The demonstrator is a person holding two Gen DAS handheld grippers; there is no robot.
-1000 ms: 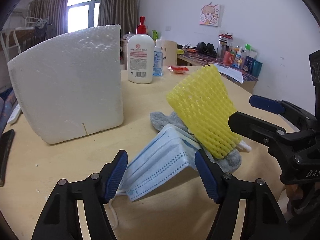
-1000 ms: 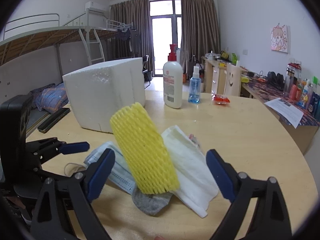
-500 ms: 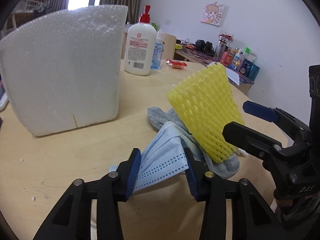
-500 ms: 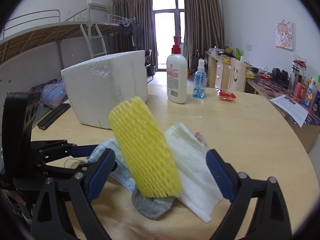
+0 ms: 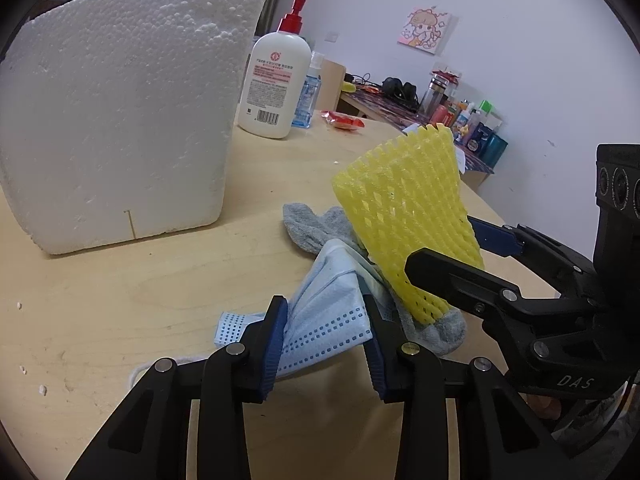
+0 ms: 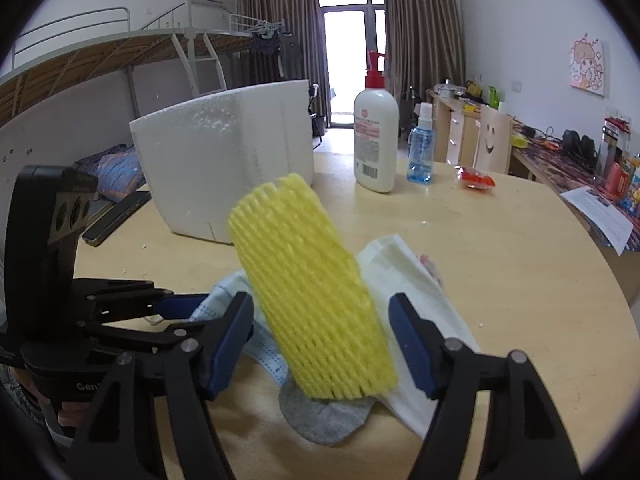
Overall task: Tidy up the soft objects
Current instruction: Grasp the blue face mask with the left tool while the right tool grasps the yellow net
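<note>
On the round wooden table (image 5: 120,320) lies a heap of soft things. A blue face mask (image 5: 328,320) is bunched up between the pads of my left gripper (image 5: 324,340), whose jaws are still closing and press on it. A yellow foam net sleeve (image 6: 308,288) leans upright on a grey sock (image 6: 324,416) and a white cloth (image 6: 412,280). My right gripper (image 6: 320,340) straddles the sleeve's lower end with its jaws closing. Small gaps remain between pads and sleeve. In the left wrist view the right gripper (image 5: 448,248) reaches in from the right around the sleeve (image 5: 404,208).
A large white styrofoam block (image 5: 120,100) stands at the back left of the table. Behind the heap are a white lotion bottle (image 6: 376,136) with a red pump, a small blue spray bottle (image 6: 421,152) and a red packet (image 6: 476,179). A cluttered desk runs along the right wall.
The left jaws have come together on the blue mask and crumpled it upward. The right jaws have narrowed around the yellow sleeve. The heap itself has stayed in place.
</note>
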